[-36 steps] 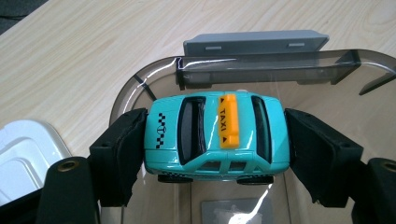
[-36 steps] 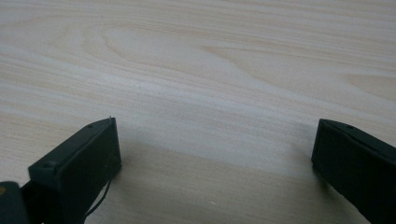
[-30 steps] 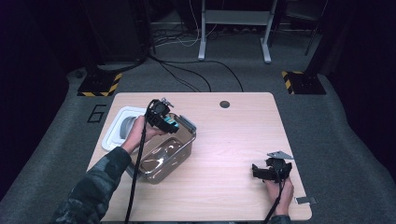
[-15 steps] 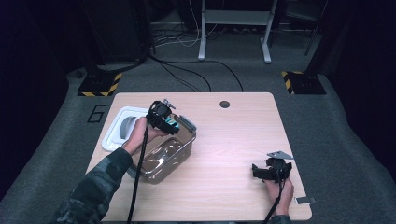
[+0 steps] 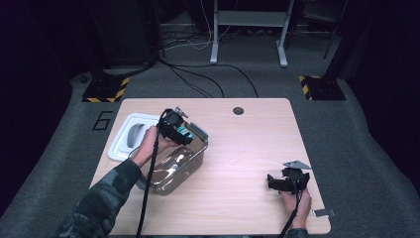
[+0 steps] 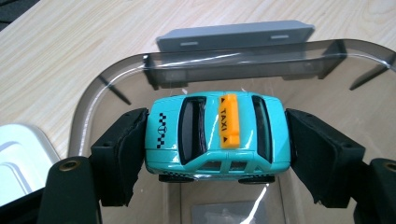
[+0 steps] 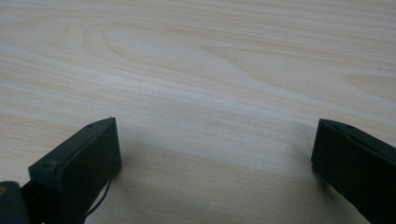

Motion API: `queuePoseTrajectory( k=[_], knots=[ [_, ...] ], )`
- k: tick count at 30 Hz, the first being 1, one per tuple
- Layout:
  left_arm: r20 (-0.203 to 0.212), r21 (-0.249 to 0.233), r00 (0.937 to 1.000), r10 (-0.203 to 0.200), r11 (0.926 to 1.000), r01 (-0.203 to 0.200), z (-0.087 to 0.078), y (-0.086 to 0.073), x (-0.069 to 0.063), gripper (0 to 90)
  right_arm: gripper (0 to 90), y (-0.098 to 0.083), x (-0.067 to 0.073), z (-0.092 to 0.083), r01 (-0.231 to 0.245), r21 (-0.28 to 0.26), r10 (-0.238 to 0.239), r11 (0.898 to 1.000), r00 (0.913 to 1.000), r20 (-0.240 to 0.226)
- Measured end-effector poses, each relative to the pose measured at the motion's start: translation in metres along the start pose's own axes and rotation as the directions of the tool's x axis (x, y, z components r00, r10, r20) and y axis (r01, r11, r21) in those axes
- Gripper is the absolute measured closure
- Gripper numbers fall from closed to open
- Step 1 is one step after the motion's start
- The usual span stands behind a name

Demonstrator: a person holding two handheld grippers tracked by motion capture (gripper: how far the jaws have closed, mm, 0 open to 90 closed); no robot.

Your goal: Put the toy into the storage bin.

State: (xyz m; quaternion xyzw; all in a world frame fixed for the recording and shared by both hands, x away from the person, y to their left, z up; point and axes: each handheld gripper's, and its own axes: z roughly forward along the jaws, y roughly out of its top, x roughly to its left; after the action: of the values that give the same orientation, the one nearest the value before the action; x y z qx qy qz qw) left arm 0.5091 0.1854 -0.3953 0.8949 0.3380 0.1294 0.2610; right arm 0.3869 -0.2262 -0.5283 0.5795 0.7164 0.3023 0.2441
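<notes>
- Left gripper clamps a teal toy car between its jaws; its orange roof sign reads "TAXI".
- Clear box sits beyond the jaws.
- Right gripper jaws gape, nothing between.

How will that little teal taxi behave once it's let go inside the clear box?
The toy taxi looks rigid, so the left gripper clamps it firmly end to end. On its wheels it could roll across the smooth container floor. It is probably light.

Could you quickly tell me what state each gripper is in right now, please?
Left gripper: shut on the teal toy taxi, above the clear container.
Right gripper: open, holding nothing, over the table.
</notes>
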Motion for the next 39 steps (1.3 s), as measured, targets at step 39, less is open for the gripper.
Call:
queuePoseTrajectory(
  k=[39],
  knots=[
    [0.041, 0.025, 0.9992, 0.003, 0.9997, -0.004, 0.011, 0.000, -0.013, 22.8, 0.5, 0.000, 0.000, 0.000, 0.000, 0.000, 0.000, 1.000, 1.0000, 0.000]
  ],
)
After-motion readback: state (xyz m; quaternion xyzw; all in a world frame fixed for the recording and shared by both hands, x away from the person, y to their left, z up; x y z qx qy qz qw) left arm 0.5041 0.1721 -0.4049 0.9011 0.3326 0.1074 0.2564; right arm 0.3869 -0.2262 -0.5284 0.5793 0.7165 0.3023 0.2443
